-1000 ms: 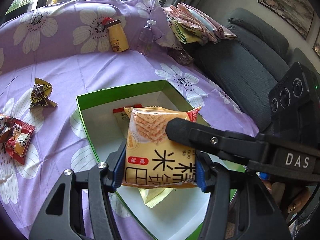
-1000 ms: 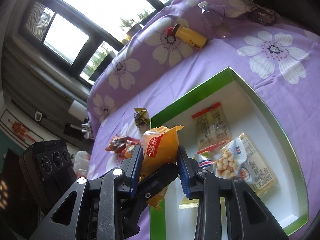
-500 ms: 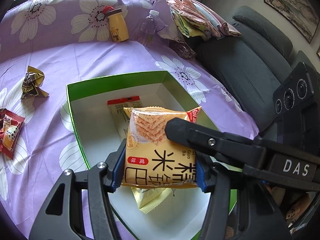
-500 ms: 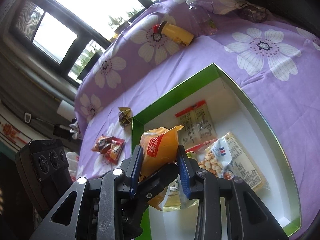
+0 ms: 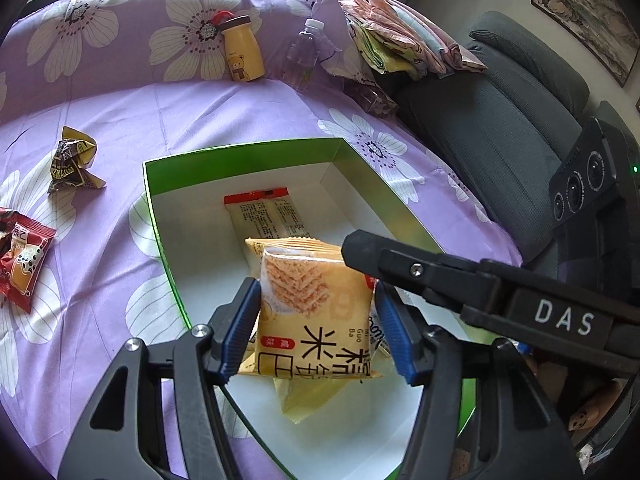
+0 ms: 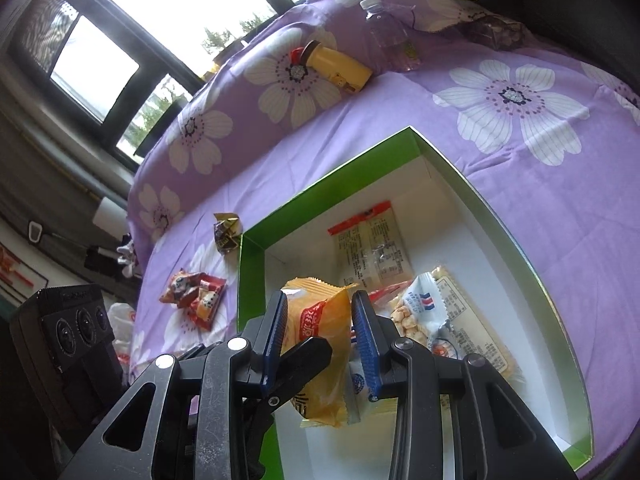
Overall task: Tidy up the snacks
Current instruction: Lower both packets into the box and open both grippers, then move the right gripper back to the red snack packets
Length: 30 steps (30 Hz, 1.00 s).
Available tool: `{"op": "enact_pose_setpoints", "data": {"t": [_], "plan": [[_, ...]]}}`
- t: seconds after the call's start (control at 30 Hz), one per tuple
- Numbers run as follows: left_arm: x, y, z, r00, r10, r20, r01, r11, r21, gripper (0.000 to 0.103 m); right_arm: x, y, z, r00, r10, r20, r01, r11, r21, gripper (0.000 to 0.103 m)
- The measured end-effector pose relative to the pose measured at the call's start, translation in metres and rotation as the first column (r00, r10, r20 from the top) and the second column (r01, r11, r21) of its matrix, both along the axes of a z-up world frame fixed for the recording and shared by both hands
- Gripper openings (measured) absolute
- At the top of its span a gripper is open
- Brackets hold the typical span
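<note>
Now a yellow rice-cracker packet (image 5: 316,312) sits between my left gripper (image 5: 316,320)'s blue pads, which pinch it by both sides over the green-rimmed white box (image 5: 240,152). My right gripper (image 6: 320,340) squeezes the same packet edge-on. Just beyond my fingertips, inside the box, lie a red-topped sachet (image 5: 266,216) and a peanut bag (image 6: 420,312). Crumpled wrappers (image 5: 72,160) sit on the purple flowered cloth (image 5: 120,120) to my left.

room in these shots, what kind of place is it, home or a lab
Most likely a home living room. A dark grey sofa stands beside a surface draped in a purple floral sheet, a framed landscape picture hangs on the wall, and big windows look onto trees.
</note>
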State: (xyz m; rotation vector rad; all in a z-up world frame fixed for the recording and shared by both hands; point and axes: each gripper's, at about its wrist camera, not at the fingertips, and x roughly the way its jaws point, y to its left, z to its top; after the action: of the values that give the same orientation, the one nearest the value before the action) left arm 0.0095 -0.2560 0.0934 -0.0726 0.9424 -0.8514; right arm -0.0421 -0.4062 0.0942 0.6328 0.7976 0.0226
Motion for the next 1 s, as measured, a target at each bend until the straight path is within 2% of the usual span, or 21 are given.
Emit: {"op": "enact_pose_setpoints", "data": {"t": [0.13, 0.2, 0.27, 0.33, 0.4, 0.63, 0.77, 0.87, 0.93, 1.0], "plan": [[-0.002, 0.009, 0.006, 1.000, 0.002, 0.002, -0.002, 1.000, -0.020, 0.063, -0.001, -0.003, 0.001, 0.999, -0.038, -0.019, 0.037, 0.999, -0.022, 0.037], [-0.003, 0.015, 0.010, 1.000, 0.008, 0.013, -0.008, 1.000, -0.028, 0.067, -0.003, 0.000, 0.006, 0.999, -0.046, -0.020, 0.044, 0.997, -0.065, 0.037], [-0.005, 0.024, 0.015, 0.999, 0.019, 0.031, -0.018, 0.999, -0.032, 0.070, -0.006, 0.002, 0.011, 0.998, -0.066, -0.016, 0.064, 0.991, -0.114, 0.042], [-0.007, 0.035, 0.019, 0.998, 0.034, 0.043, -0.032, 0.999, -0.037, 0.074, -0.009, 0.006, 0.016, 0.996, -0.089, -0.005, 0.087, 0.983, -0.160, 0.056], [-0.008, 0.048, 0.023, 0.997, 0.052, 0.050, -0.050, 0.998, -0.042, 0.078, -0.011, 0.008, 0.021, 0.995, -0.102, 0.013, 0.103, 0.977, -0.189, 0.062], [-0.005, 0.112, 0.037, 0.983, 0.175, 0.049, -0.171, 0.982, -0.079, 0.087, -0.013, 0.028, 0.037, 0.992, -0.109, 0.058, 0.121, 0.954, -0.275, 0.074], [0.002, 0.159, 0.041, 0.961, 0.272, 0.050, -0.269, 0.961, -0.066, 0.089, -0.014, 0.047, 0.044, 0.993, -0.088, 0.084, 0.110, 0.945, -0.309, 0.078], [0.010, 0.194, 0.042, 0.939, 0.337, 0.067, -0.337, 0.942, -0.011, 0.089, -0.010, 0.062, 0.046, 0.993, -0.067, 0.096, 0.095, 0.940, -0.328, 0.080], [0.017, 0.219, 0.043, 0.919, 0.384, 0.088, -0.387, 0.922, 0.024, 0.089, -0.006, 0.070, 0.047, 0.993, -0.062, 0.102, 0.093, 0.941, -0.326, 0.080], [0.022, 0.244, 0.043, 0.895, 0.433, 0.105, -0.438, 0.899, 0.029, 0.089, -0.003, 0.081, 0.046, 0.993, -0.061, 0.104, 0.093, 0.938, -0.333, 0.080]]}}
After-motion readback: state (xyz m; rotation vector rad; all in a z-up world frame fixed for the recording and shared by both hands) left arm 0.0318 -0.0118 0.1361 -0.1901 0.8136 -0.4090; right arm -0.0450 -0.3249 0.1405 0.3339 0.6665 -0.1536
